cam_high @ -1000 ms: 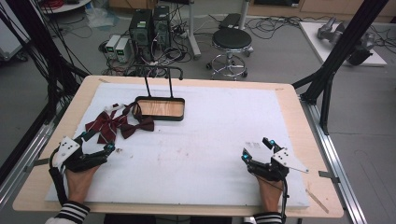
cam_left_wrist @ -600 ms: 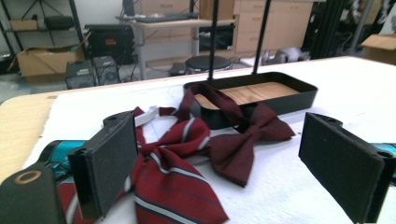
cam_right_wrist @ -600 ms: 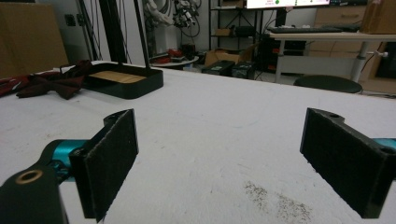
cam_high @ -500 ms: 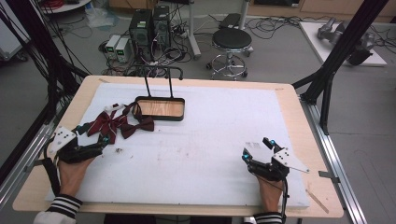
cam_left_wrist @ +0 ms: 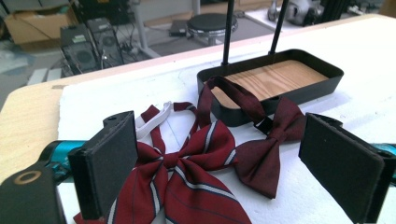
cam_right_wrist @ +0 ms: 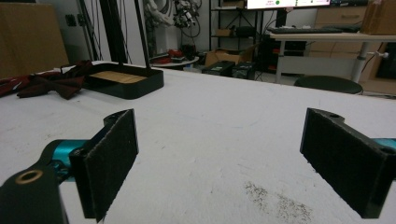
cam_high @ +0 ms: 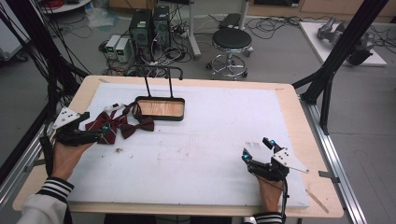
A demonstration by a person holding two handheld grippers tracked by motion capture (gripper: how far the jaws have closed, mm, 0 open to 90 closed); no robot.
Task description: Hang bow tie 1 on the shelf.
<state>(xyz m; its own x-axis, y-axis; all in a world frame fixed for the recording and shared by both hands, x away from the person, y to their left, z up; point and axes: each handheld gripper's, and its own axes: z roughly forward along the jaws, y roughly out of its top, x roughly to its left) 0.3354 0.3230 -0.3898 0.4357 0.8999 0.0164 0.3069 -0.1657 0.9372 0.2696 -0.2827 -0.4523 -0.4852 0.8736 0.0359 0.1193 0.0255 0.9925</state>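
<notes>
Since a moment ago, the left gripper (cam_high: pixel 100 135) is reaching closer to the striped bow tie (cam_left_wrist: pixel 184 179), a dark red bow with white stripes lying on the white mat (cam_high: pixel 210 140) beside the tray (cam_high: pixel 159 108). Its jaws are spreading wide around it; the right gripper (cam_high: pixel 257 150) is resting with jaws apart.

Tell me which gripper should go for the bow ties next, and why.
Left. The left gripper is open right at the striped bow tie, which lies between its jaws, with the plain bow tie just beyond. The right gripper sits open far across the white mat, near nothing.
</notes>
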